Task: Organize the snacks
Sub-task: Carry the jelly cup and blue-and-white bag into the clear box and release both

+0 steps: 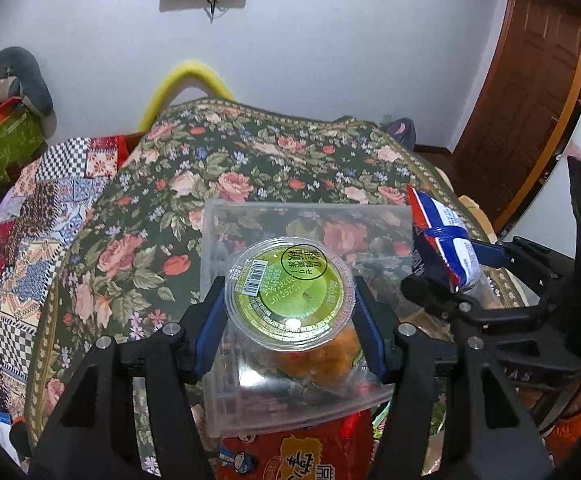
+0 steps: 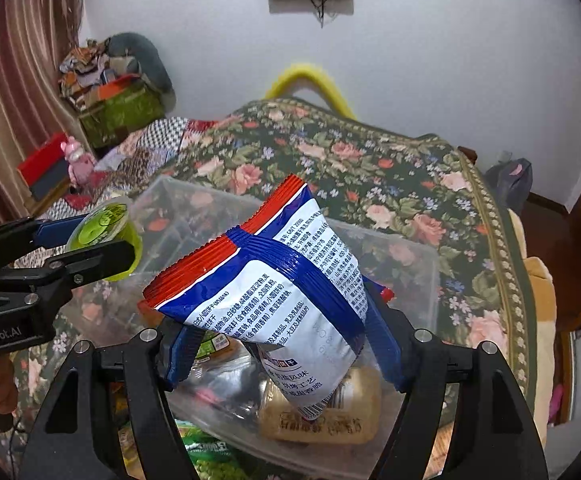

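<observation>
Left gripper [image 1: 290,312] fingers clamped on jelly cup [image 1: 290,292], right gripper [image 2: 278,344] fingers pinching biscuit bag [image 2: 266,292], both above clear bin [image 2: 422,276]. Slick cup may slip; bag may swing and miss.

Green jelly cup [image 1: 290,294] lid: printed date "20250107" below a round black-ringed seal of Chinese characters, white barcode sticker left of the seal, digits too small. Blue-white biscuit bag [image 2: 266,292]: back panel dense Chinese ingredient text, "GB/T 20980" near top. Left gripper [image 2: 102,244] body: white lettering "enRobot.AI", first letters cut off. Red snack pack [image 1: 294,456] below cup: large yellow Chinese characters, partly cropped.
</observation>
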`<state>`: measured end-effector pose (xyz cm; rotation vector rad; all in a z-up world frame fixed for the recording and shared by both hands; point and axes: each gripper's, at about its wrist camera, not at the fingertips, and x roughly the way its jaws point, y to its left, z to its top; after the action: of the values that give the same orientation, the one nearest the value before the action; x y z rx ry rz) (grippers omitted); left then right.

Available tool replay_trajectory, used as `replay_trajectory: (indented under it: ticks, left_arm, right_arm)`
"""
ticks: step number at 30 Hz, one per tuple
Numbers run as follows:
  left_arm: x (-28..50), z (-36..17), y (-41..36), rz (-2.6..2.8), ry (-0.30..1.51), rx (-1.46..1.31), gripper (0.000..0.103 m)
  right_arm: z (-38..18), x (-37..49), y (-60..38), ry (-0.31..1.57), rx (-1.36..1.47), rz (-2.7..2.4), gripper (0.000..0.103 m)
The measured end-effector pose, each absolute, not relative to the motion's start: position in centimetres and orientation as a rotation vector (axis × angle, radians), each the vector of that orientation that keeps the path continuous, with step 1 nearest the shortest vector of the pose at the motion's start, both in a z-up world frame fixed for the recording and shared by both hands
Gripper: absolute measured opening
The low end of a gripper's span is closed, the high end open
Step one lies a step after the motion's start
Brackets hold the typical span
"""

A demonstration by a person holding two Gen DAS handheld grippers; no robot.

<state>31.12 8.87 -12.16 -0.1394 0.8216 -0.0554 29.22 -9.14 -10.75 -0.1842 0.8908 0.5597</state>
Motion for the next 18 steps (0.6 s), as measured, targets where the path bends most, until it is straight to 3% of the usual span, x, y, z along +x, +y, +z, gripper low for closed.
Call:
replay_trajectory:
  ticks: [2,4,18]
  left_arm:
    - [31.2,-12.5,9.0,-0.055,0.836,-0.153,0.06]
    - [30.9,-12.3,9.1,-0.058,0.826,-0.159,0.061]
    - [23.8,-7.3,9.2,-0.073,0.727,-0.119,0.069]
  right_arm:
    - [-10.8,29.0,-9.1,0.89,-0.198,0.573,0.076]
    - [-10.6,28.6,-9.1,0.869,-0.211,0.567,0.088]
    - [-6.1,23.8,-12.8,0.771,-0.167,0.547,0.088]
